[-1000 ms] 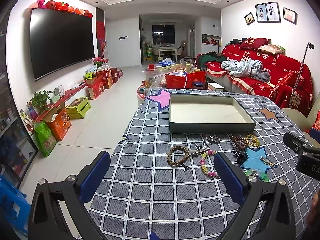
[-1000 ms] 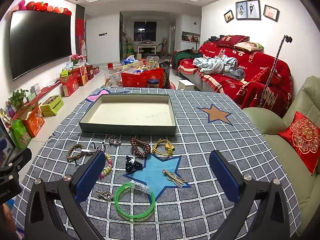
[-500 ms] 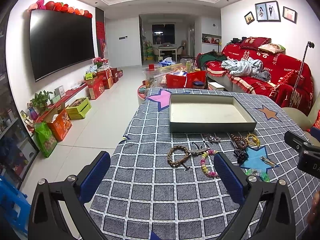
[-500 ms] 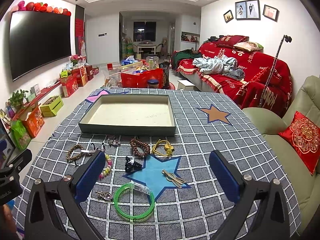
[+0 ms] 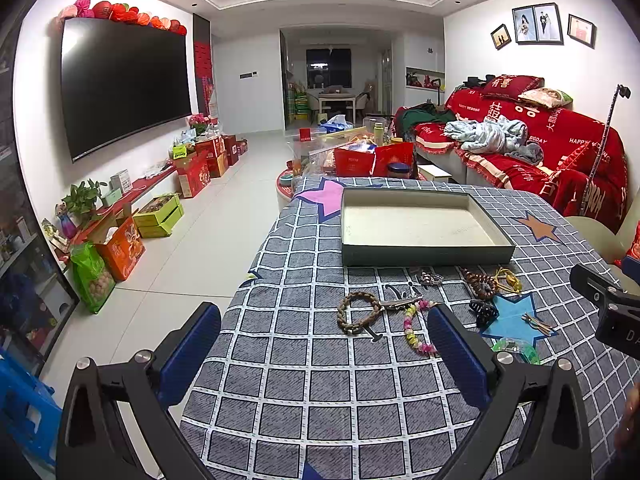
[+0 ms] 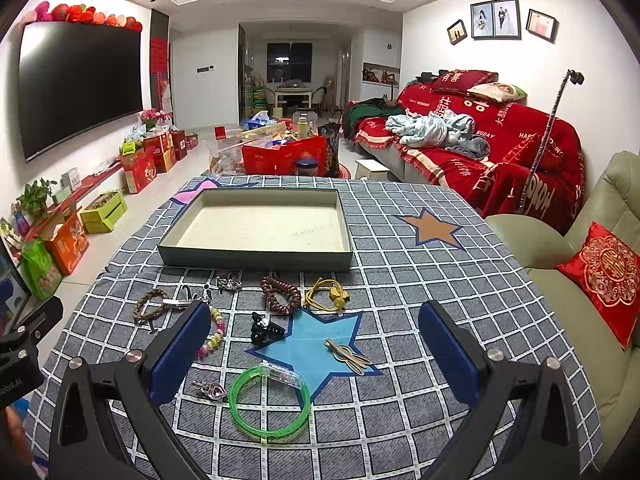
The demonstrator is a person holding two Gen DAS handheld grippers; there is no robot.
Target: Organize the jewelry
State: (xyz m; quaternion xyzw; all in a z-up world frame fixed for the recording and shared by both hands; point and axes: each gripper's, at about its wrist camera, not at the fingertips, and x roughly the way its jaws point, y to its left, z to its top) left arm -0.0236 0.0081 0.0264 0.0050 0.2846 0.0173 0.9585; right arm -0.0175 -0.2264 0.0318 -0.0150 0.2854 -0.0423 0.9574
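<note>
An empty shallow grey-green tray (image 5: 424,255) (image 6: 256,261) sits mid-table. Jewelry lies in front of it: a brown braided bracelet (image 5: 356,312) (image 6: 150,305), a pastel bead bracelet (image 5: 416,334) (image 6: 212,340), a dark bead bracelet (image 6: 280,300), a yellow cord piece (image 6: 328,296), a black claw clip (image 6: 262,328), a gold hair clip (image 6: 348,354), a green bangle (image 6: 270,402) and a heart pendant (image 6: 212,390). My left gripper (image 5: 324,354) is open and empty above the table's near left. My right gripper (image 6: 314,350) is open and empty above the blue star.
The table wears a grey checked cloth with star patches (image 6: 432,228). A green armchair with a red cushion (image 6: 608,276) stands right, a red-covered sofa (image 6: 480,148) behind. Boxes and a TV (image 5: 120,88) line the left wall beyond the table's left edge.
</note>
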